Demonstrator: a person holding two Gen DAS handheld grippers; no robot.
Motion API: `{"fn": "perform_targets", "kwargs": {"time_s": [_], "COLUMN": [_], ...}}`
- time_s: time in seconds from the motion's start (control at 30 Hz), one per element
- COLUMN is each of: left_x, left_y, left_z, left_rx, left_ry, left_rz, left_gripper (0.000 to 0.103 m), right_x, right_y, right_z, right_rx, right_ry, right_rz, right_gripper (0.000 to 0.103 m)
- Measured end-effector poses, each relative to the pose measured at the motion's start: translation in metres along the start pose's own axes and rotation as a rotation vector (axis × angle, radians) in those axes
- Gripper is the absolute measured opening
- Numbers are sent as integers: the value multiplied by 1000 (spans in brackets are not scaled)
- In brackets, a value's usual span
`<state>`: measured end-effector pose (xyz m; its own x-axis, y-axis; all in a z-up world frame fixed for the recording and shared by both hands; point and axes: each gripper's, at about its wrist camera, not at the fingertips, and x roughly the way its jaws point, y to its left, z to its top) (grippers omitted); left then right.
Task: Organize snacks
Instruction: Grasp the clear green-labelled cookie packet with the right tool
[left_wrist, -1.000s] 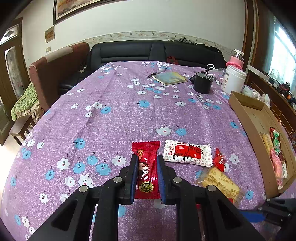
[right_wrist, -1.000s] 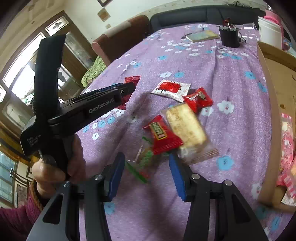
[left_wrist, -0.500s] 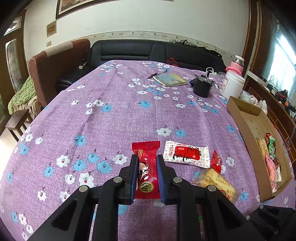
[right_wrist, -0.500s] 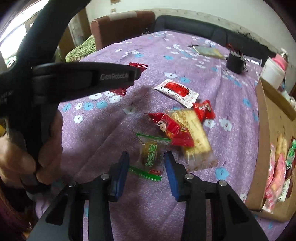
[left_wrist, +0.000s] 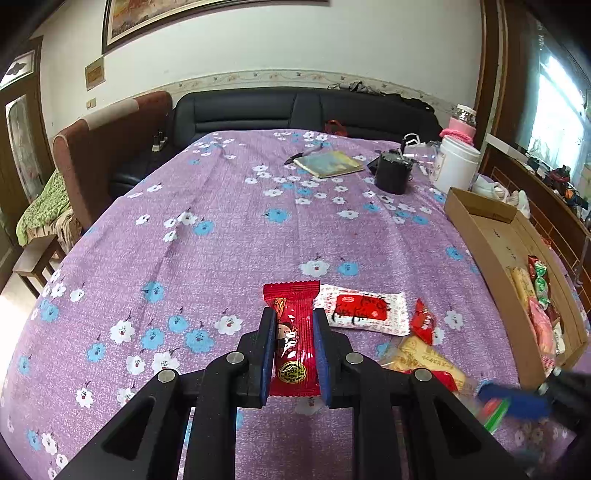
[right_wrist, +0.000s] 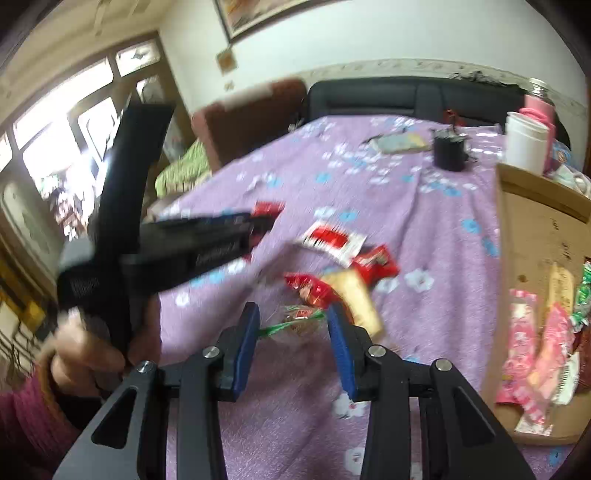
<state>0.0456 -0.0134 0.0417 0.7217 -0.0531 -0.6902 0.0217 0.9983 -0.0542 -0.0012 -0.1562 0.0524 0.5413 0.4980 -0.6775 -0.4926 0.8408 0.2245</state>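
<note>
Left gripper: jaws clamped on red wrapper. Right gripper: jaws narrowed, pads astride green-edged wrapper, contact unclear.

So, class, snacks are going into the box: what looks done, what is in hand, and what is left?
Done: several snacks lie in the box. In hand: the left gripper is shut on a red bar; the jaws of the right gripper have just been closing and appear to grip a green candy. Left on the cloth: a white packet, a small red candy, a biscuit pack and a red packet.
</note>
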Motion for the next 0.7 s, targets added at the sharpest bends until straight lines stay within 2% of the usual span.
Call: {"fn": "perform_targets", "kwargs": {"time_s": [0.1,0.7], "left_x": [-3,-6], "left_y": [-4,-13], "left_z": [0,-4], "left_rx": [14,64], "left_ry": [-10,-37], "left_rz": [-4,24], "left_gripper": [20,20], "right_x": [-8,-22], "right_y": [-10,-42], "right_z": [4,9], "right_rx": [50,164], "right_ry": [-42,-105], "right_rz": [-9,-59], "right_gripper": [37,37]}}
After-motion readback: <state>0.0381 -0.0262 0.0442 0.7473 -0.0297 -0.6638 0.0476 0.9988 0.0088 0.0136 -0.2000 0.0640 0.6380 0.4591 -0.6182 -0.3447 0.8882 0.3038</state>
